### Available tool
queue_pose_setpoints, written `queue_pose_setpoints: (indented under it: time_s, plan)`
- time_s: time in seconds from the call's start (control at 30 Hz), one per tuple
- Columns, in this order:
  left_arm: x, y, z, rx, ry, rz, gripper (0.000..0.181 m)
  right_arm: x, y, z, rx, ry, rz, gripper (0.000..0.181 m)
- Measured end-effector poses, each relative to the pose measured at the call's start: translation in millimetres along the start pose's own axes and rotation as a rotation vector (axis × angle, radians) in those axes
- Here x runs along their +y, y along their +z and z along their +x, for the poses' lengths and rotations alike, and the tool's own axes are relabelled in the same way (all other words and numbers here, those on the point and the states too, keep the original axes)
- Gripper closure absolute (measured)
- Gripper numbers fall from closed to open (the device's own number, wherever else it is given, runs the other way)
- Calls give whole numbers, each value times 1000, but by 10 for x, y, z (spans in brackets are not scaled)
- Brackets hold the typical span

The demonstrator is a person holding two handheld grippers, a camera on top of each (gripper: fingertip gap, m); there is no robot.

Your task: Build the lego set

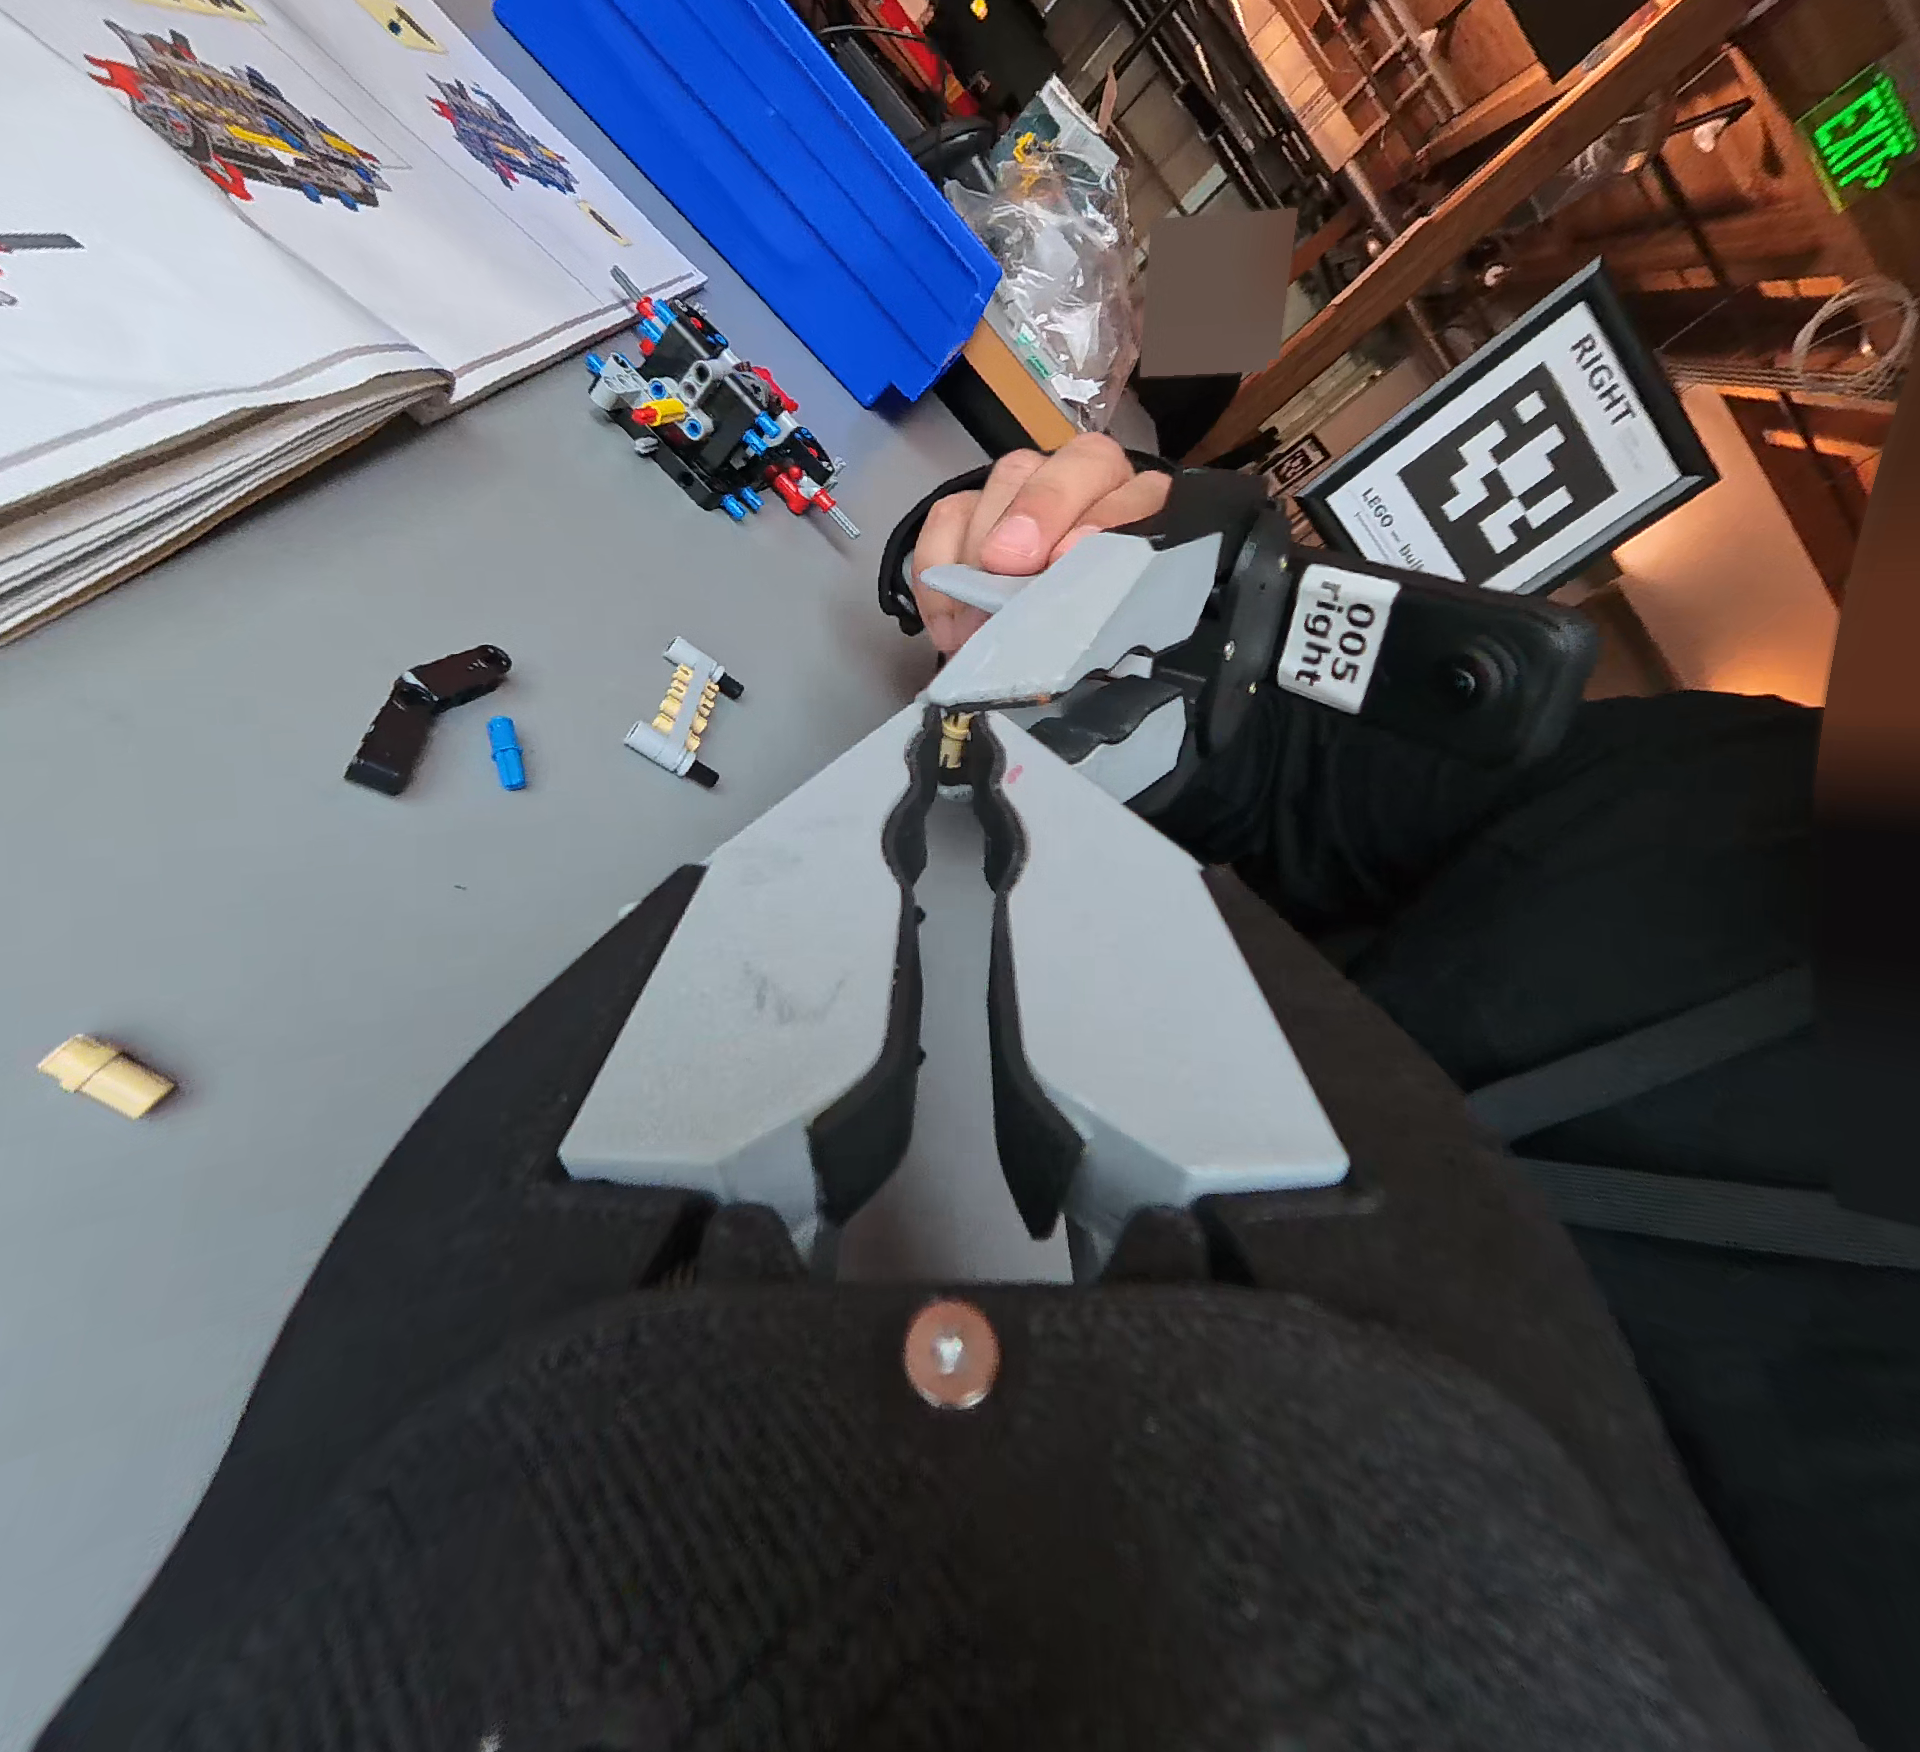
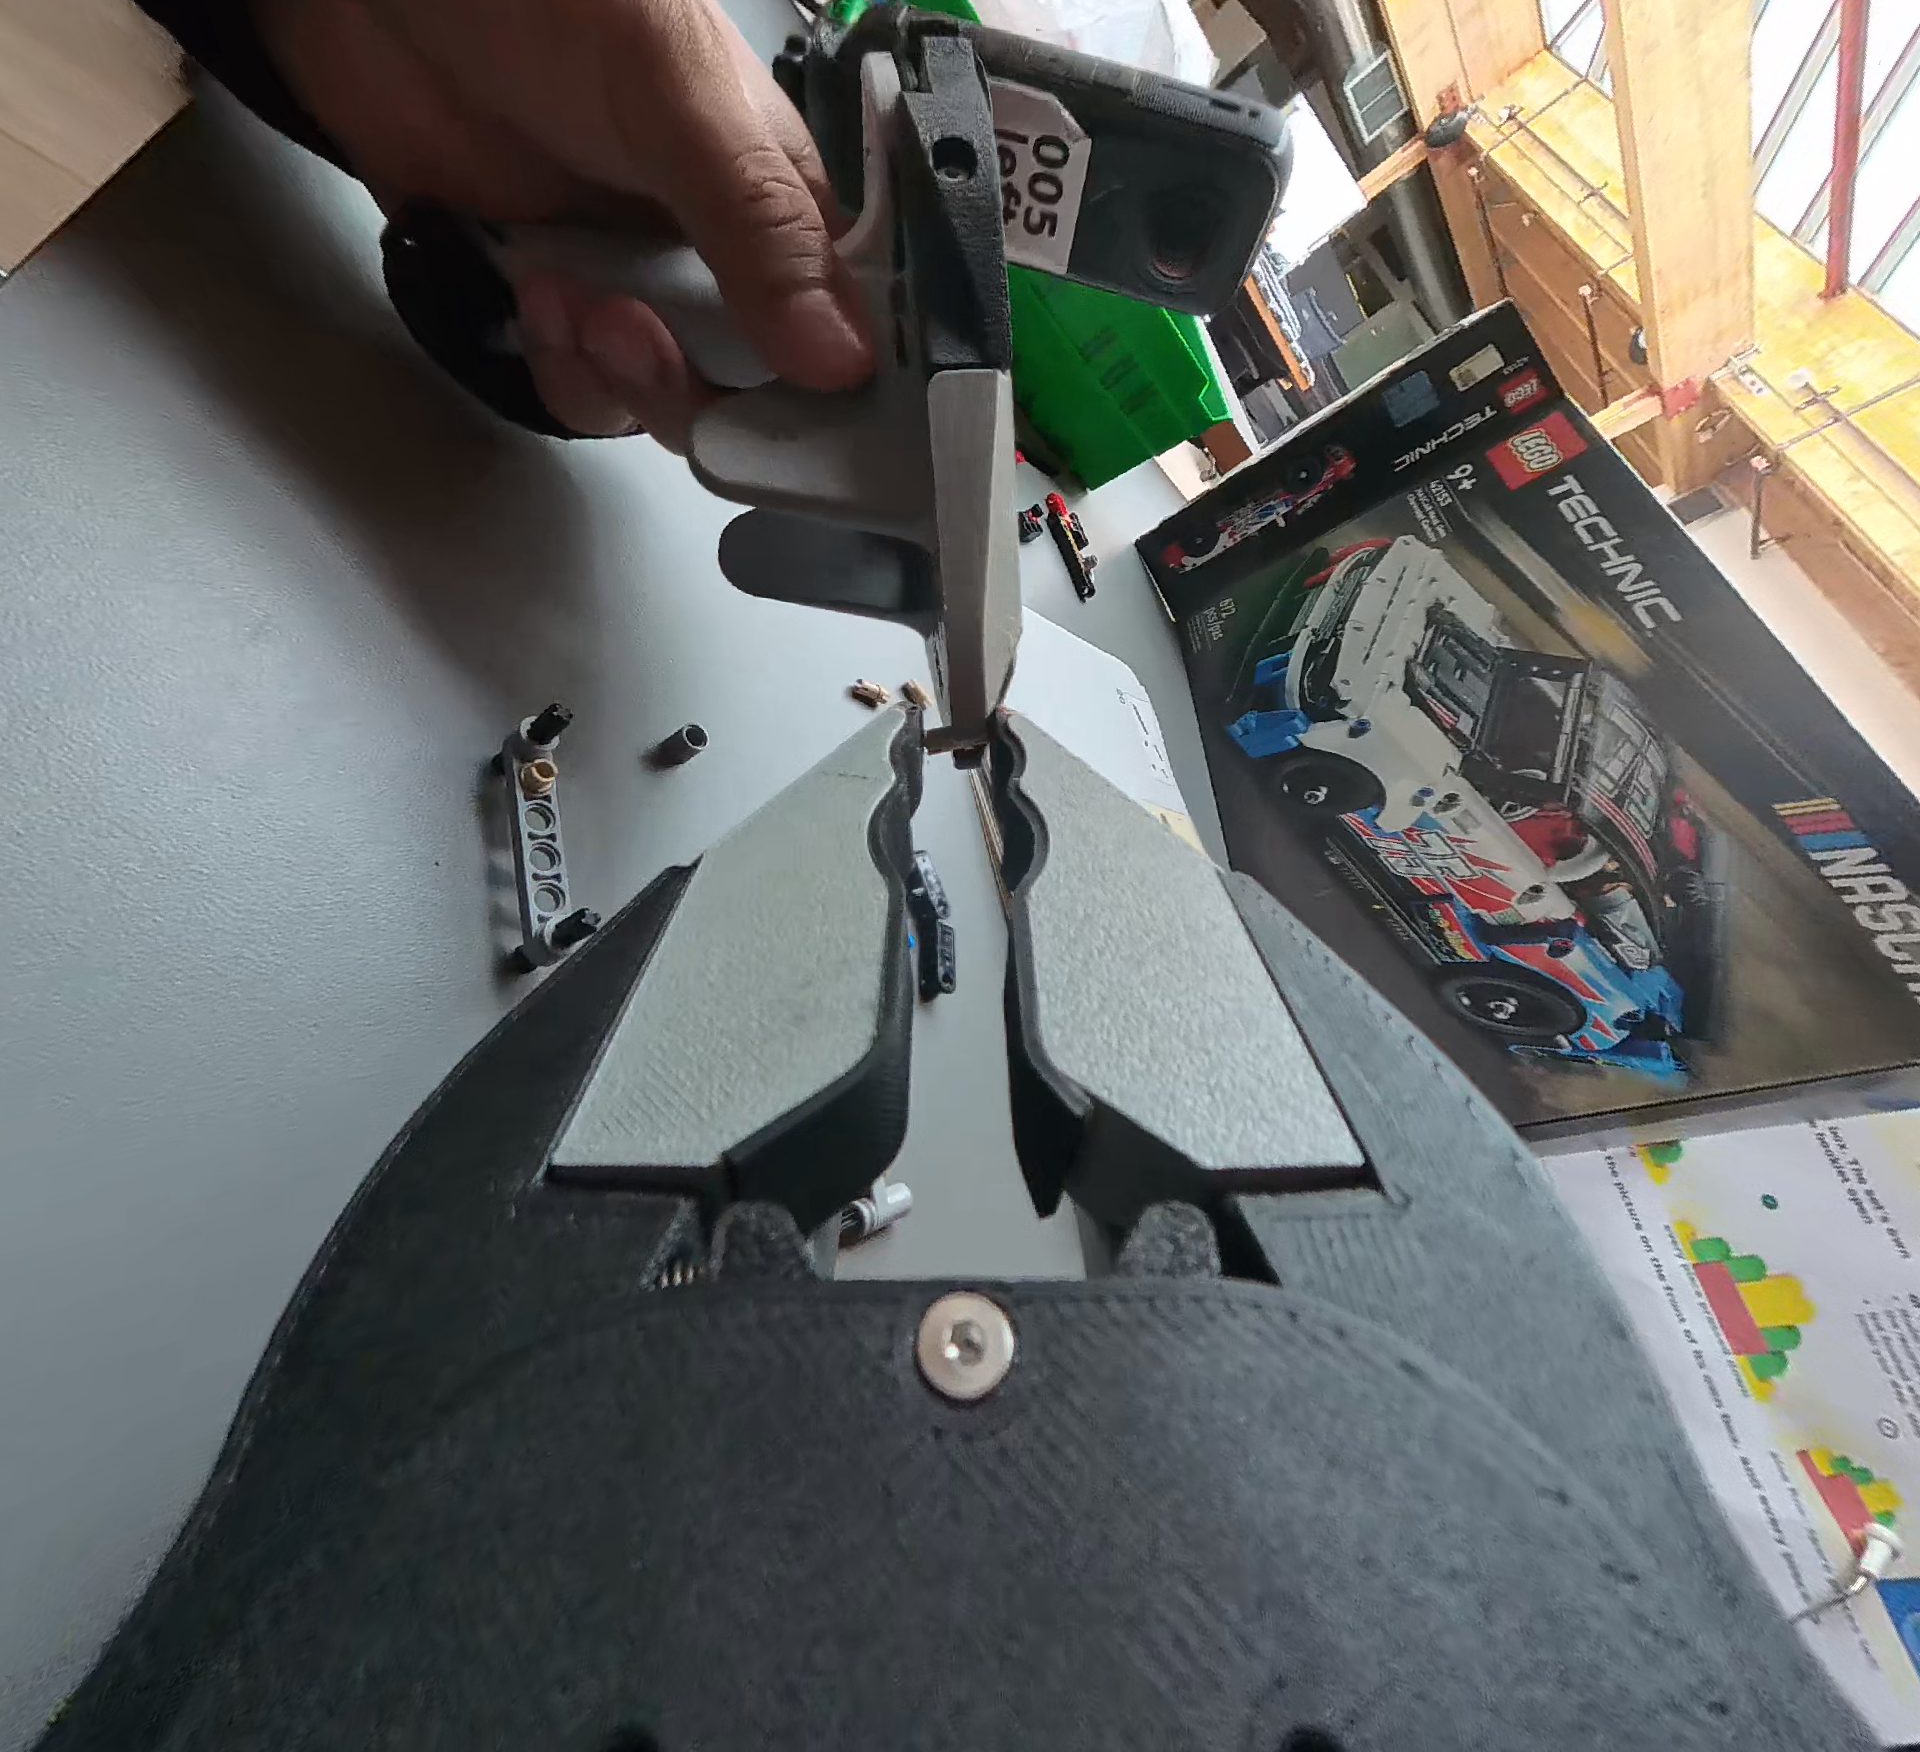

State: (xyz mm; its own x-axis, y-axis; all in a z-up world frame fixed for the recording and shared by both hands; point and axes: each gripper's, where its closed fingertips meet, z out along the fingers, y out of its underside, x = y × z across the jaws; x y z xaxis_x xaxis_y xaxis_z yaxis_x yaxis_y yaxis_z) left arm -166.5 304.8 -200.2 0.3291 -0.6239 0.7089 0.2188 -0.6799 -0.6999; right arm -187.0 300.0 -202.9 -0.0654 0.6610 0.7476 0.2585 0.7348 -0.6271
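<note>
A: Fingers on the left gripper (image 1: 951,734) are pinched on a tiny tan pin (image 1: 952,732), held up over the grey desk (image 1: 260,871).

B: And the right gripper (image 2: 958,734)?

A: Its tips meet the left's at that same pin (image 2: 951,739), jaws narrow, but can't tell if it's actually gripping. The half-built lego model (image 1: 717,414) sits by the open instruction book (image 1: 208,268), with loose pieces like a blue pin (image 1: 506,753) nearby.
</note>
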Motion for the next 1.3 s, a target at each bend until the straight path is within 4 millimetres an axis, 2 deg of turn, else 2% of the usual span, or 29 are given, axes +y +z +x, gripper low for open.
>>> queue_pose_setpoints:
  time_s: [0.03,0.57,0.73,0.83,0.93,1.03,1.07,1.17,1.3]
  plan:
    - [2,0,-2,7,-18,0,178,4,1,-2,2,-6,-3,172]
    - [3,6,30,48,-59,-1,175,-13,-12,55,29,34,9,172]
    - [14,-1,31,19,2,-16,179,-26,-17,18,-3,54,24,167]
    - [17,-27,6,-22,80,-46,179,-11,-65,45,-47,165,56,165]
    - [60,-37,-23,-77,235,-86,179,9,-129,132,-142,439,131,161]
    - [96,-2,50,-63,341,-87,179,-40,-173,37,-348,677,211,175]
    - [106,4,65,-64,376,-86,179,-46,-178,7,-395,731,216,174]
    - [155,-3,59,-90,480,-119,179,-119,-227,-26,-457,763,257,169]
    - [117,-36,15,-194,659,-105,179,-101,-181,-124,-475,745,198,170]
